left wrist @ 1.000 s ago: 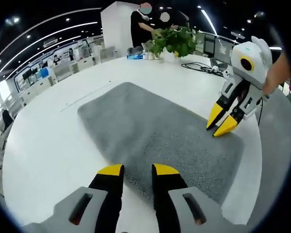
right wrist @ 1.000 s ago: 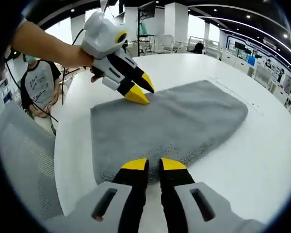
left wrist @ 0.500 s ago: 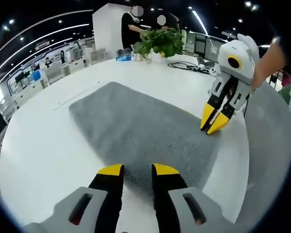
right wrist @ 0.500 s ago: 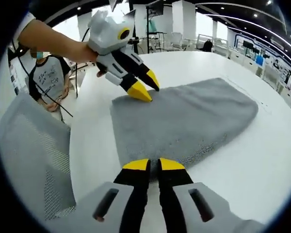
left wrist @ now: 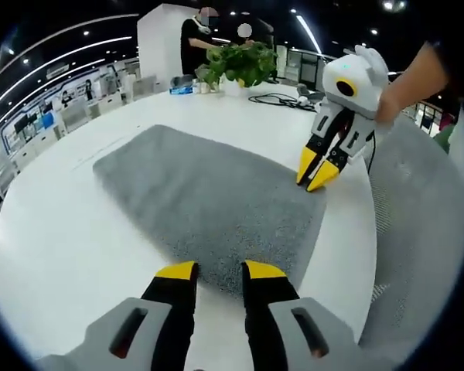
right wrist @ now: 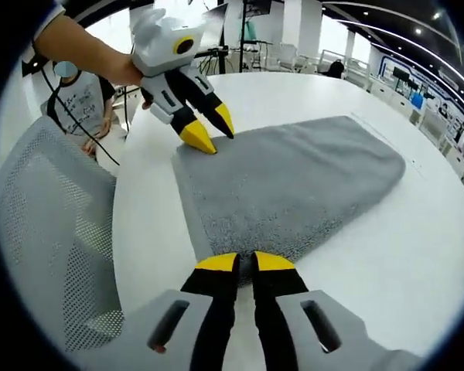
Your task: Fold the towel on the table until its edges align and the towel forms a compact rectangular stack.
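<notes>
A grey towel [left wrist: 201, 205] lies spread flat on the round white surface [left wrist: 62, 239], its short near edge running along the surface's edge where the person stands, its long body reaching toward the middle. In the left gripper view, the left hand-held gripper [left wrist: 219, 270] has its yellow-tipped jaws parted by a narrow gap, set just over one near corner of the towel; nothing shows between them, so it reads as released, not yet pinching cloth. In the right gripper view, the right hand-held gripper [right wrist: 244, 261] sits at the other near corner of the towel [right wrist: 286, 189], its yellow tips almost touching with a sliver of grey pile at the gap; whether cloth is truly caught there cannot be told. Each hand-held gripper appears in the other's view, held by a bare hand [right wrist: 127, 71], tips angled down at the towel's near edge. A grey mesh chair back [right wrist: 50, 232] stands beside the surface's near edge. At the far edge of the surface sit a leafy potted plant [left wrist: 236, 66], a small blue box [left wrist: 182, 89] and black cables [left wrist: 282, 99]. A bystander's shirt [right wrist: 81, 104] carries print, too small to read; no other writing or brand is legible.
</notes>
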Demonstrator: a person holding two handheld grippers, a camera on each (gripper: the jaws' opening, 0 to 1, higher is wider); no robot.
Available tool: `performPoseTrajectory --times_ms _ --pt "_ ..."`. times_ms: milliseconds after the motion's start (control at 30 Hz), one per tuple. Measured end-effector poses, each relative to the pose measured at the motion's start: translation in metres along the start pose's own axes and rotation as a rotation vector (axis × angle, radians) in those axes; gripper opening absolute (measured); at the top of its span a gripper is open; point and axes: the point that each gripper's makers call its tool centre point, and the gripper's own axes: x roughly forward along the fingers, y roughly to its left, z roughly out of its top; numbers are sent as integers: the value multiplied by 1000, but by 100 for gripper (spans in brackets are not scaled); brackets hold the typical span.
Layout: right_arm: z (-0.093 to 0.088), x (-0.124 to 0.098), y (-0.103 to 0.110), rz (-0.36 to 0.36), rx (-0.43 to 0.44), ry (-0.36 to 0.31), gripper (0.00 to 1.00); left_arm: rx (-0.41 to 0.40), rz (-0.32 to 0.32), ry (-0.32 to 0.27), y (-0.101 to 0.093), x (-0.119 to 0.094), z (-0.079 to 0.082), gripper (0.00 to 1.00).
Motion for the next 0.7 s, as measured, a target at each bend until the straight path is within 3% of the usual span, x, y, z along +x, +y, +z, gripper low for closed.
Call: performPoseTrajectory --times_ms 267,500,700 --pt "-9 -7 0 -15 4 4 5 -7 -3 20 -10 8 0 23" --pt "-20 -17 -6 -39 40 6 5 -7 -11 17 -20 18 9 23" --pt "-31 -26 -7 -35 18 15 5 -1 -7 35 -29 26 16 23"
